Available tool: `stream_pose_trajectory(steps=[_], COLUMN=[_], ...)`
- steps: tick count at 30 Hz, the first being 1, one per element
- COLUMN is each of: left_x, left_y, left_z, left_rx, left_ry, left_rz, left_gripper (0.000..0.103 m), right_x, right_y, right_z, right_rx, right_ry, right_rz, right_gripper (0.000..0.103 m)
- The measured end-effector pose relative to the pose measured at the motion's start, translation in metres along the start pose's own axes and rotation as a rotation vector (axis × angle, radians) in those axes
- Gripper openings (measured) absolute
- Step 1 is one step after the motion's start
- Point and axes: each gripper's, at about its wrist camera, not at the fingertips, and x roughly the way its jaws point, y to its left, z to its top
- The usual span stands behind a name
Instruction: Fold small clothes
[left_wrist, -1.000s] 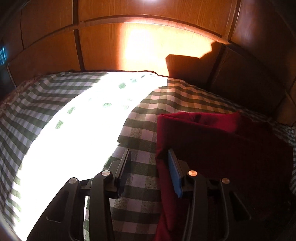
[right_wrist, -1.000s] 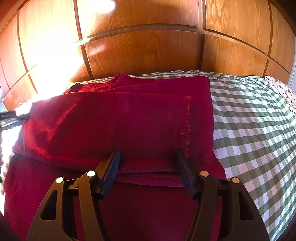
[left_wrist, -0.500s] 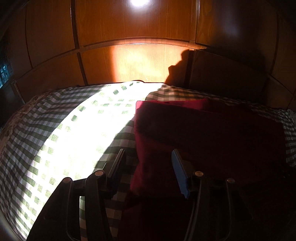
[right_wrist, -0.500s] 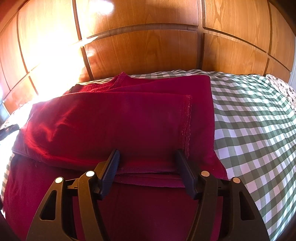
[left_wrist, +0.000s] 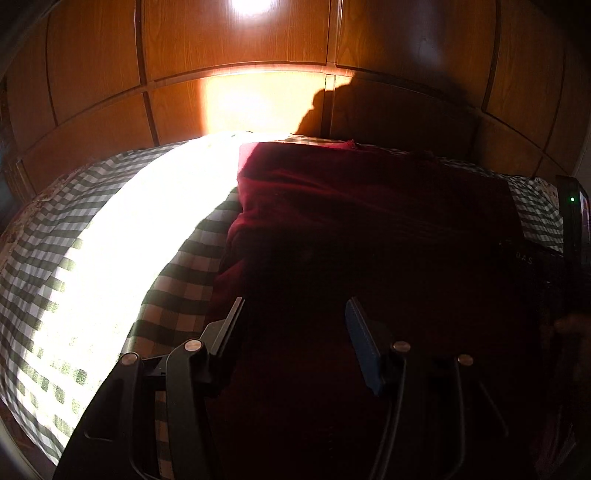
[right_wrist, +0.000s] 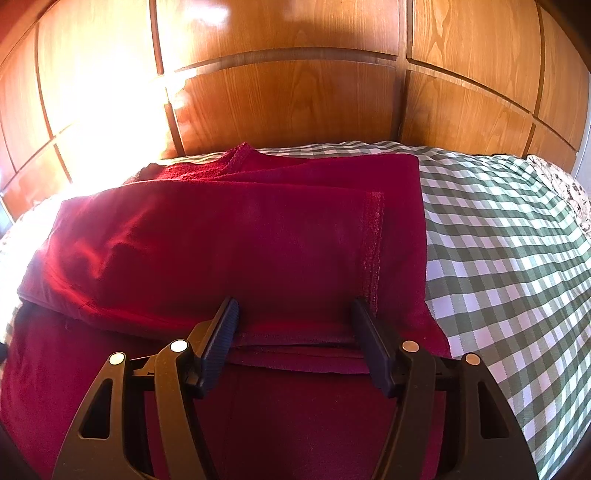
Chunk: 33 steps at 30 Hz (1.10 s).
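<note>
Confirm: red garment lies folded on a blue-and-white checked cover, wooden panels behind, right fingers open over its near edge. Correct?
Not quite: the checked cover is green and white, not blue and white, as the right wrist view shows. The rest holds: the red garment lies folded on it, wooden panels stand behind, and the right gripper has its fingers open over the near edge.

Left hand-held gripper (left_wrist: 295, 325), black plastic, two-fingered, blue pad (left_wrist: 360, 343) on its right finger: angled downward, jaws standing apart and just been opening, nothing clamped between them. Right hand-held gripper (right_wrist: 293, 328), black plastic with ribbed dark pads (right_wrist: 221, 332): angled downward, jaws held wide, pads pressing on nothing. A fingertip shows dimly right of the left gripper.
</note>
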Motion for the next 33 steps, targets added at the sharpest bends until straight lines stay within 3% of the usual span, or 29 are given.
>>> stream_pose_trajectory(steps=[4, 5, 6, 7, 18, 21, 25, 27, 33], left_x=[0.000, -0.002, -0.004, -0.007, -0.026, -0.033, -0.047, -0.055, -0.081], left_y=[0.011, 0.012, 0.013, 0.014, 0.037, 0.053, 0.077, 0.085, 0.095], left_z=[-0.010, -0.013, -0.016, -0.019, -0.053, -0.066, -0.085, -0.099, -0.134], left_rx=[0.012, 0.015, 0.018, 0.021, 0.014, 0.000, -0.013, -0.015, 0.028], left_ry=[0.010, 0.011, 0.010, 0.008, 0.044, 0.067, 0.103, 0.127, 0.183], left_rz=[-0.003, -0.005, -0.003, -0.001, -0.006, -0.020, -0.085, -0.140, -0.259], left_gripper=[0.054, 0.054, 0.054, 0.054, 0.054, 0.060, 0.058, 0.052, 0.048], right_x=[-0.003, -0.005, -0.007, -0.011, -0.058, -0.074, -0.097, -0.111, -0.154], right_y=[0.004, 0.005, 0.004, 0.000, -0.025, -0.038, -0.053, -0.059, -0.066], right_z=[0.002, 0.002, 0.002, 0.001, -0.035, -0.054, -0.084, -0.105, -0.162], right_rx=[-0.017, -0.018, -0.002, 0.025, 0.067, 0.051, 0.041, 0.049, 0.078], right_ry=[0.006, 0.006, 0.009, 0.010, 0.068, 0.107, 0.166, 0.199, 0.288], right_rz=[-0.034, -0.060, -0.099, -0.083, -0.002, 0.002, 0.039, 0.067, 0.144], right_gripper=[0.066, 0.082, 0.091, 0.094, 0.094, 0.094, 0.094, 0.092, 0.076])
